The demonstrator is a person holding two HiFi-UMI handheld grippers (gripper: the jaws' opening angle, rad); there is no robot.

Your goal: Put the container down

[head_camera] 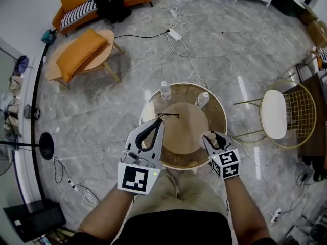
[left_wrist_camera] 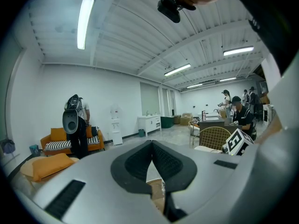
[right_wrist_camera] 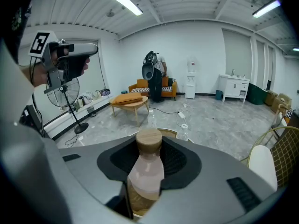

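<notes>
Left claw (head_camera: 159, 123): closed, empty, over near left rim of table (head_camera: 180, 132).
Right claw (right_wrist_camera: 150, 158): gripping container (right_wrist_camera: 145, 178), wooden lid up.
Container position: above table's near right edge.

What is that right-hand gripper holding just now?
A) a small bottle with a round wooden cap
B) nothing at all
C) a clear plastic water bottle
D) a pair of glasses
A: in the right gripper view, the right gripper is clamped on the wooden-capped bottle, which stands between its jaws.
</notes>
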